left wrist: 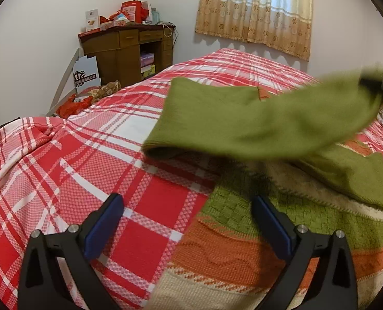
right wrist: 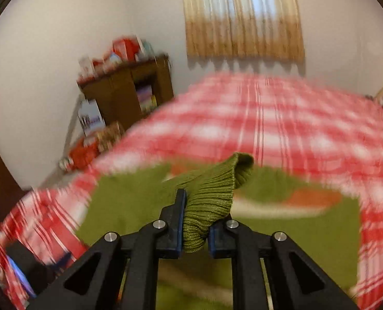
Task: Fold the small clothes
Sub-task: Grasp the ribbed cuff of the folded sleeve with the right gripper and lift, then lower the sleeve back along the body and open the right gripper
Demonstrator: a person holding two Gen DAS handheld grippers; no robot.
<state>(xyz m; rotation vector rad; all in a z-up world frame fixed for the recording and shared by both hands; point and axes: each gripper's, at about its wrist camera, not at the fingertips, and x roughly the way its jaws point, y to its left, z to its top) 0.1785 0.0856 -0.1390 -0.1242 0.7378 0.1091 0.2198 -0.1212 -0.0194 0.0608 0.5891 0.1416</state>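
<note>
Two claws work over a bed [left wrist: 62,180] covered in a red and white checked sheet. A knitted sweater [left wrist: 243,245], green with orange and cream bands, lies spread on the bed's near side. The right claw [right wrist: 194,222] is clenched on the ribbed green cuff [right wrist: 214,193] of one sleeve, the knit bunched between its blue pads and poking out past the tips. In the left wrist view that sleeve [left wrist: 243,121] stretches raised across the picture from its wide end near the middle up to the blurred right claw [left wrist: 377,82] at the right edge, clear of the sheet below. The left claw [left wrist: 189,230] is released, jaws spread wide and nothing between them; it hangs over the sweater's left edge, one finger over the sheet and the other over the knit. Whether it touches the fabric cannot be told. Beyond the bed stand a brown cabinet [left wrist: 124,51] with red boxes on top and a curtain [left wrist: 256,10].
</note>
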